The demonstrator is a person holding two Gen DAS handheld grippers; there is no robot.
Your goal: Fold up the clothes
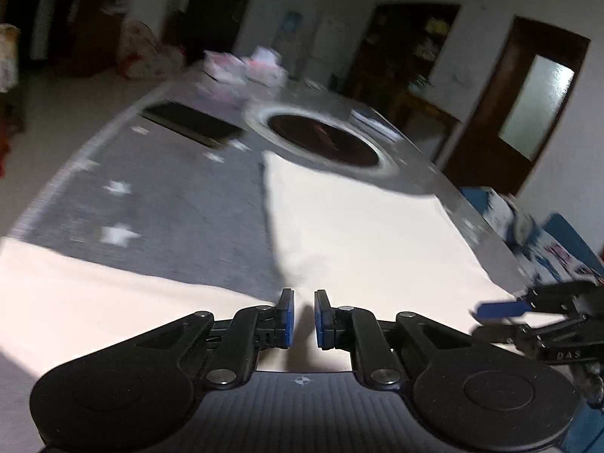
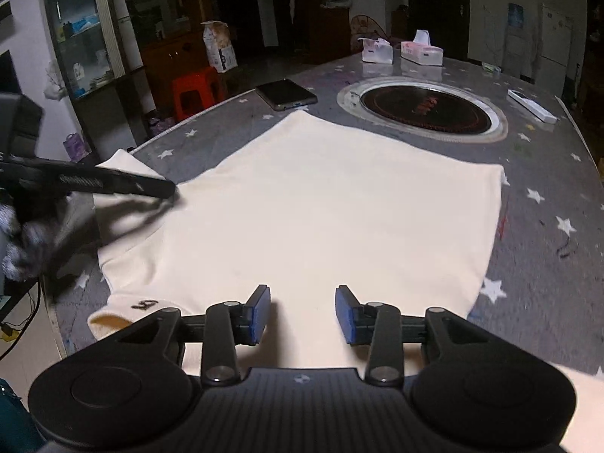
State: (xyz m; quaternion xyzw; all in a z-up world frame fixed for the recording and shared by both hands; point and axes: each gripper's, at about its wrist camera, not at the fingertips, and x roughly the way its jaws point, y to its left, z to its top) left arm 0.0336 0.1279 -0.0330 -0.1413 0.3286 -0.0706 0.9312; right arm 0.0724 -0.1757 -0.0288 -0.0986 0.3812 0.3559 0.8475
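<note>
A cream shirt (image 2: 321, 207) lies spread flat on the grey star-patterned table (image 2: 540, 204), a sleeve (image 2: 124, 166) reaching toward the left edge. It also shows in the left wrist view (image 1: 358, 226). My left gripper (image 1: 301, 319) hovers over the shirt, jaws a small gap apart with nothing between them; its fingers (image 2: 151, 187) sit by the sleeve seam. My right gripper (image 2: 303, 313) is open and empty above the shirt's near part. Its blue fingertips (image 1: 498, 307) show at the right of the left wrist view.
A round black hotplate (image 2: 424, 107) is set into the table beyond the shirt. A dark tablet (image 2: 287, 93), two tissue packs (image 2: 400, 51) and a white remote (image 2: 532, 105) lie farther back. A red stool (image 2: 192, 90) and cabinets stand left.
</note>
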